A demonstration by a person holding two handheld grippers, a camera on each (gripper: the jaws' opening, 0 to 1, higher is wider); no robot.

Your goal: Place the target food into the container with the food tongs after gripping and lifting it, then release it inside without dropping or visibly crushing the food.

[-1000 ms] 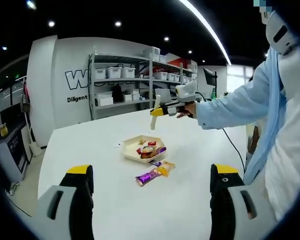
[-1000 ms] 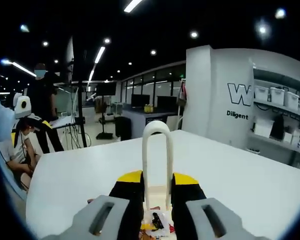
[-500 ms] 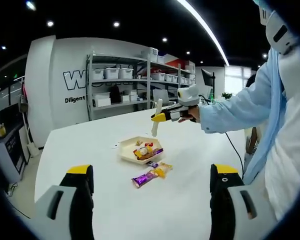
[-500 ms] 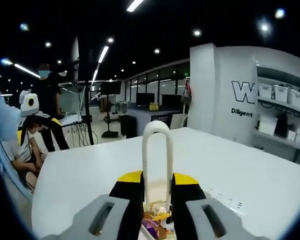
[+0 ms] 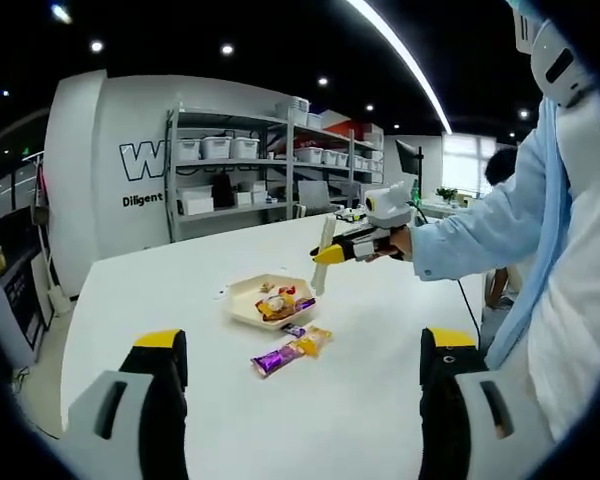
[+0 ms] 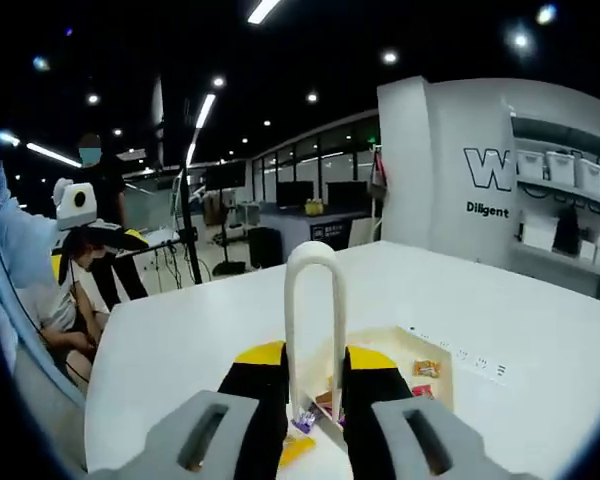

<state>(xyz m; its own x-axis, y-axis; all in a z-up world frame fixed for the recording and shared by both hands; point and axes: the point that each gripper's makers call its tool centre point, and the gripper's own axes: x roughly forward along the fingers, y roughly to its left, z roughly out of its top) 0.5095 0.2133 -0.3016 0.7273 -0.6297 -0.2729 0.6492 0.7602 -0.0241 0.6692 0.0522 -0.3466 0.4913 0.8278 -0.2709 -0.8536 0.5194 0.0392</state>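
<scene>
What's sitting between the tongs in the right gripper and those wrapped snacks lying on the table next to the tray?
Nothing visible. In the left gripper view the right gripper holds the tongs above the table, near the tray. The wrapped snacks lie loose beside the tray, open air above them.

Tray on the table, snacks in it, two wrappers at its 5 o'clock, shelves behind at 12.

light: ceiling strips and round spotlights, ceiling dark | table: bright, evenly lit, soft faint shadows | glare: window blown out | distortion: strong fisheye bending at edges | focus: sharp centre, soft periphery
</scene>
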